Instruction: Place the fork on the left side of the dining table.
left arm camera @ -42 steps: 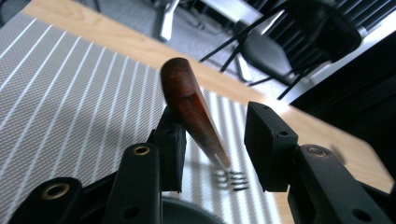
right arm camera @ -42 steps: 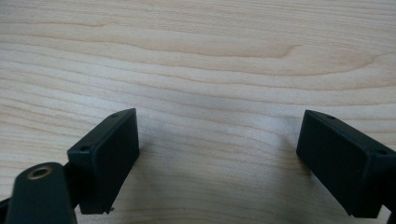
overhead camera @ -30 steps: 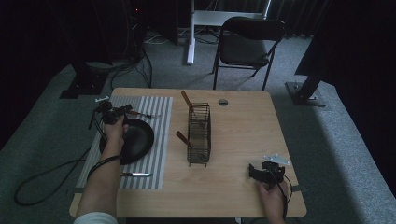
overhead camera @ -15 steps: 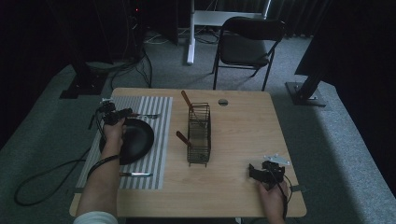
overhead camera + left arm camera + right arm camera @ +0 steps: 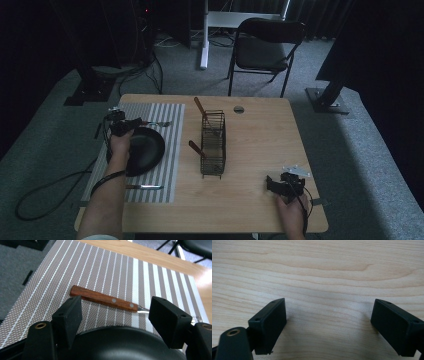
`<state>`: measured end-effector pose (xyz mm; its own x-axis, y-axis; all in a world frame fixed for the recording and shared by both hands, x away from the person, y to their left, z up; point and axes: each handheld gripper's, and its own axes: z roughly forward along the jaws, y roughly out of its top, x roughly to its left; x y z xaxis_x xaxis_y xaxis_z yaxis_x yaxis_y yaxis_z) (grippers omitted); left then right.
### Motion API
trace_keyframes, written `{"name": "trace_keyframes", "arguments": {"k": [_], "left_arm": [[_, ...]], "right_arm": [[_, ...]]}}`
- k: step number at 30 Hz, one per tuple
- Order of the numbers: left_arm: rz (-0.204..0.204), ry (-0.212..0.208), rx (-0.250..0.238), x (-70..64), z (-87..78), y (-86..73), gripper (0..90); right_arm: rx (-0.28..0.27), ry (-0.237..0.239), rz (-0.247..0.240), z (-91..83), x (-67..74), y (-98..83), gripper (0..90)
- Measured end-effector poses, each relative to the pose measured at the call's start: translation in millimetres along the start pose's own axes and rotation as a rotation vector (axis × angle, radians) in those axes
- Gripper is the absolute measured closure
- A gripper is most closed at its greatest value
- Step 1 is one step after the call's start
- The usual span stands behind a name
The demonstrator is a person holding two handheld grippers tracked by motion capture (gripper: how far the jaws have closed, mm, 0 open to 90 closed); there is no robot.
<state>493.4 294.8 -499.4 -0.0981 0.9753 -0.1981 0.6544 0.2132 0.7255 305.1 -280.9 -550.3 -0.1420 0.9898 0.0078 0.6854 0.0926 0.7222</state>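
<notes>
While a wooden-handled fork (image 5: 105, 299) lies flat on the striped placemat (image 5: 105, 270) just beyond the far rim of a black plate (image 5: 122, 345), the left gripper (image 5: 117, 315) hovers over that rim with its jaws spread wide and nothing between the pads, the fork's brown riveted handle lying crosswise in the gap ahead of them. In the high view the fork (image 5: 156, 123) sits near the placemat's far edge, its metal end pointing toward the middle of the table, with the left gripper (image 5: 131, 123) just beside its handle and the person's left hand (image 5: 120, 145) stretched across the black plate (image 5: 147, 150). A knife (image 5: 144, 187) rests on the near part of the placemat (image 5: 170, 145), well apart from the fork. To the right of the mat, a black wire cutlery basket (image 5: 213, 145) stands on the wooden table (image 5: 260, 150), with two brown handles (image 5: 199, 105) sticking up out of it. At the near right corner, the right gripper (image 5: 272, 184) rests low over bare wood in the person's right hand (image 5: 292, 212); in the right gripper view its jaws stand wide apart, gripping nothing, above the pale tabletop grain (image 5: 319, 272). A folding chair (image 5: 267, 45) stands on grey carpet beyond the table.
</notes>
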Motion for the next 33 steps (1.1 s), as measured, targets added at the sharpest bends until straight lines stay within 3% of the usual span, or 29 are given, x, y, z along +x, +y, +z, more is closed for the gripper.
{"name": "trace_keyframes", "arguments": {"k": [5, 9, 14, 20, 23, 30, 33], "left_arm": [[0.042, -0.013, -0.016, -3.1, -11.3, -6.2, 27.3], [0.068, -0.008, 0.011, 0.1, -16.8, -14.7, 27.3], [0.048, -0.016, 0.01, 4.4, -26.5, -20.1, 27.3], [0.115, -0.027, 0.0, -1.7, -38.7, -27.8, 27.3], [0.122, -0.043, 0.001, -2.8, -43.7, -28.9, 27.3], [0.18, -0.043, -0.021, -5.8, -62.3, -30.6, 27.3], [0.173, -0.063, -0.016, -5.6, -69.6, -30.3, 27.3]], "right_arm": [[0.0, 0.0, -0.001, 0.0, -0.1, 0.0, 12.8], [0.0, -0.001, 0.0, 0.1, 0.0, 0.1, 12.8], [0.0, 0.0, 0.0, 0.2, 0.0, 0.1, 12.8], [0.0, -0.001, 0.001, 0.1, 0.1, 0.1, 12.8], [0.0, 0.0, 0.001, 0.1, 0.0, 0.1, 12.8], [0.0, 0.0, 0.0, 0.1, 0.0, 0.1, 12.8], [0.0, 0.0, 0.0, 0.1, 0.0, 0.1, 12.8]]}}
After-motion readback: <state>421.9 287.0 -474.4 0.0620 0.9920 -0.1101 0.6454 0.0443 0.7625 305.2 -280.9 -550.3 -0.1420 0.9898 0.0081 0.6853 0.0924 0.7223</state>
